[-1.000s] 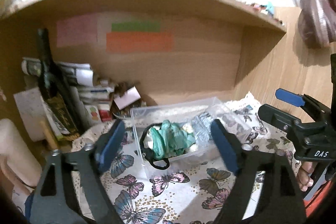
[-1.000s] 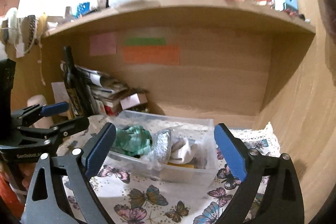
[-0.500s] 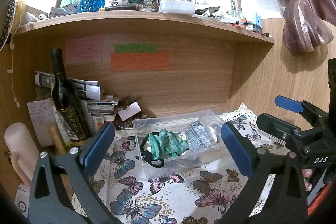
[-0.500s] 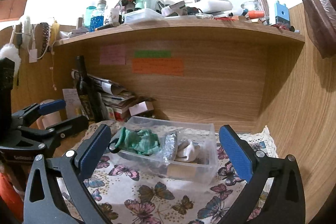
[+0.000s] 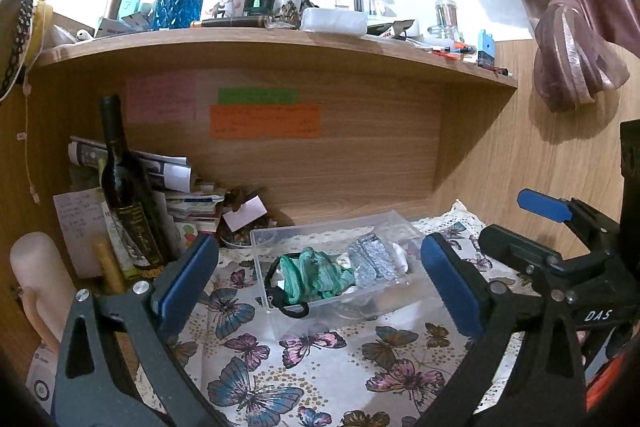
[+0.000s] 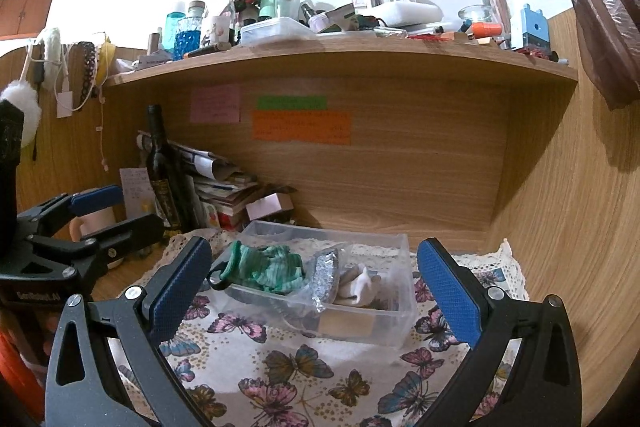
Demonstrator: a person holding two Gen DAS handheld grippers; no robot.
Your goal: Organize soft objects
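Note:
A clear plastic box (image 5: pixel 280 323) (image 6: pixel 372 323) stands on a butterfly-print cloth (image 5: pixel 320 379) (image 6: pixel 304 379) in a wooden alcove. In it lie a green cloth bundle (image 5: pixel 316 275) (image 6: pixel 272 269) with a black band (image 5: pixel 288 309), a silver glittery pouch (image 5: pixel 370 261) (image 6: pixel 324 277) and a white soft item (image 6: pixel 362 287). My left gripper (image 5: pixel 320 287) is open and empty, back from the box. My right gripper (image 6: pixel 316 287) is open and empty, also back from the box. Each gripper shows in the other's view, the right (image 5: pixel 552 239) and the left (image 6: pixel 88 227).
A dark wine bottle (image 5: pixel 128 195) (image 6: pixel 166 179) and a stack of papers (image 5: pixel 188 203) (image 6: pixel 224 187) stand at the back left. A pale cylinder (image 5: pixel 36 267) is at the far left. A cluttered shelf (image 5: pixel 280 47) (image 6: pixel 340 55) hangs overhead. Wooden wall (image 6: pixel 580 227) closes the right.
Both grippers have pulled back and tilted up from the box, so it looks smaller and the upper shelf has come into view. Both stayed open.

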